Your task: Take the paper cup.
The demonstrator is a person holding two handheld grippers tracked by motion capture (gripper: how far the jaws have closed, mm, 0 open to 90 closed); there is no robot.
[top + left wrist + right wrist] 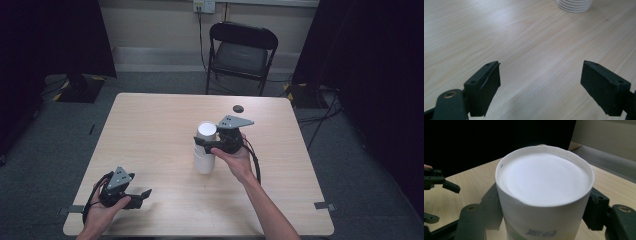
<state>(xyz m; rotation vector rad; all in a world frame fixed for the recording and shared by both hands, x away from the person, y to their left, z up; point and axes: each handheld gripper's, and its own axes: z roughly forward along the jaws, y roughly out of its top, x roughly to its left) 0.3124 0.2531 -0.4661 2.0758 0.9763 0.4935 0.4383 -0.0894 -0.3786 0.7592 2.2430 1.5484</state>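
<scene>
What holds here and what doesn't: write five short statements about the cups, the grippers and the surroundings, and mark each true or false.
1. The right gripper has its fingers on either side of the top cup of the stack. True.
2. The left gripper holds a cup. False: its fingers stand wide apart with only bare table between them.
3. The cups stand mouth down. True.
4. The chair stands on the table. False: it stands on the floor beyond the far edge.
5. The small dark round thing touches the stack. False: it lies apart, near the far edge.
</scene>
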